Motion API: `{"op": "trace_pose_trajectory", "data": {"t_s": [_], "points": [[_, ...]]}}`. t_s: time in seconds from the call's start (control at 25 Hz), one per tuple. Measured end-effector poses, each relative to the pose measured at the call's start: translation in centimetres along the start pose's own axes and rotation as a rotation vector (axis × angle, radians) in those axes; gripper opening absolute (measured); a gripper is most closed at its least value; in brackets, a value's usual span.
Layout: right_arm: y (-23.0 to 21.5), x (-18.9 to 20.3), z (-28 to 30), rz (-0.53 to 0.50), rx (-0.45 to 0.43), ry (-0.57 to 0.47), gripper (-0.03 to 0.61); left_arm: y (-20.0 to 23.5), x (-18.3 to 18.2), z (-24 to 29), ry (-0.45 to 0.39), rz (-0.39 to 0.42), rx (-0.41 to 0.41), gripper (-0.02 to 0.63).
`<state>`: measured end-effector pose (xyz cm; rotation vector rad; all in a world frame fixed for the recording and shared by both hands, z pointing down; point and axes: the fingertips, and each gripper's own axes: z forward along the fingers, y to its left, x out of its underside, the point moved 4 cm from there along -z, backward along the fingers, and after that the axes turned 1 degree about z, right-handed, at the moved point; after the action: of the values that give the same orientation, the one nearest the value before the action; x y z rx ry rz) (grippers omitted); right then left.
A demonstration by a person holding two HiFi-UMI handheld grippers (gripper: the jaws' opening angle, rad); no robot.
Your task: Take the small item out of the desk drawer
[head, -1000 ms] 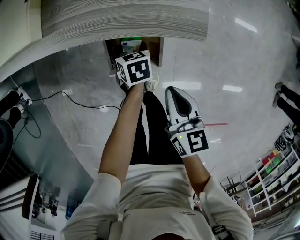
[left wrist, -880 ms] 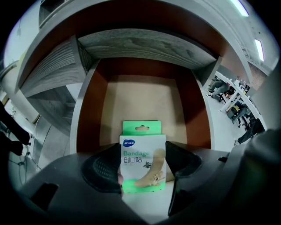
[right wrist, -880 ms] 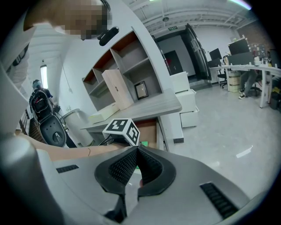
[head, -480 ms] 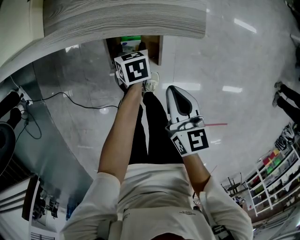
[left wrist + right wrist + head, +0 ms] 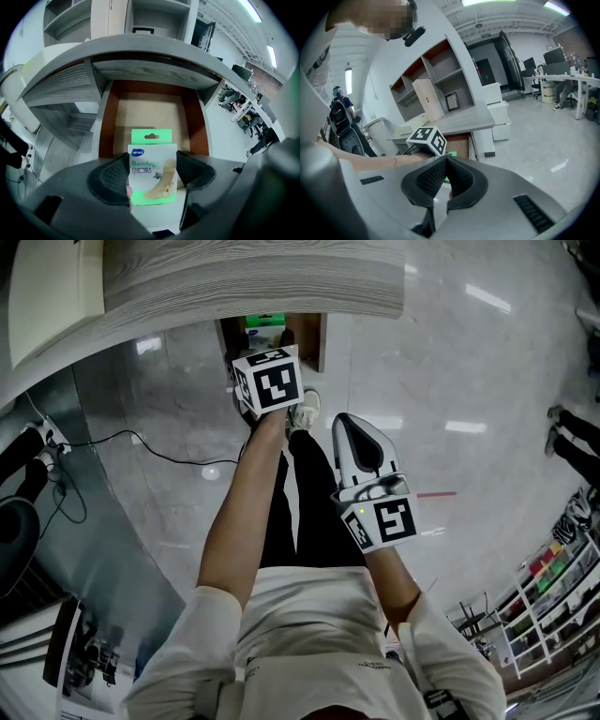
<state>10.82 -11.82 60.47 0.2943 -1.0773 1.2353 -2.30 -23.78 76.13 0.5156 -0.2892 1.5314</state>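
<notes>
My left hand-held gripper (image 5: 152, 164) pinches a bandage box (image 5: 153, 183), one black ribbed pad pressed on each side of it. The box is white and green, with a green hanging tab at its top and a picture of a plaster strip on its face. It stands upright in the lower middle of the left gripper view. Its bottom edge is hidden behind the gripper body.

Above the box in that view the drawer (image 5: 150, 110) lies open, with a pale tan floor and reddish-brown side walls. It runs back under the grey wood-grain table (image 5: 154, 51). The box shows over the front part of the drawer, and I cannot tell whether it touches the drawer floor or is clear of it.

In the head view my left arm reaches toward the top centre of the frame. The marker cube covers most of the gripper there, and a strip of green shows just beyond it in the drawer opening.

My right hand-held gripper (image 5: 445, 161) has its pads pressed together at the tips, with nothing between them. It hangs at the middle of the head view, to the right of my left arm and well apart from the drawer.

The polished grey floor (image 5: 450, 352) fills the rest of the head view, with a black cable (image 5: 141, 442) lying at its left.
</notes>
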Motion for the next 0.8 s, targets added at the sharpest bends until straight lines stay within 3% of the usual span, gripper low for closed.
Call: {"op": "trace_pose_trajectory", "data": {"t_s": [0.8], "points": [[3.3, -2.7, -3.2, -0.045, 0.035, -0.064, 0.031, -1.2, -1.6, -7.3, -0.075, 0.032, 0.076, 0.325]]}}
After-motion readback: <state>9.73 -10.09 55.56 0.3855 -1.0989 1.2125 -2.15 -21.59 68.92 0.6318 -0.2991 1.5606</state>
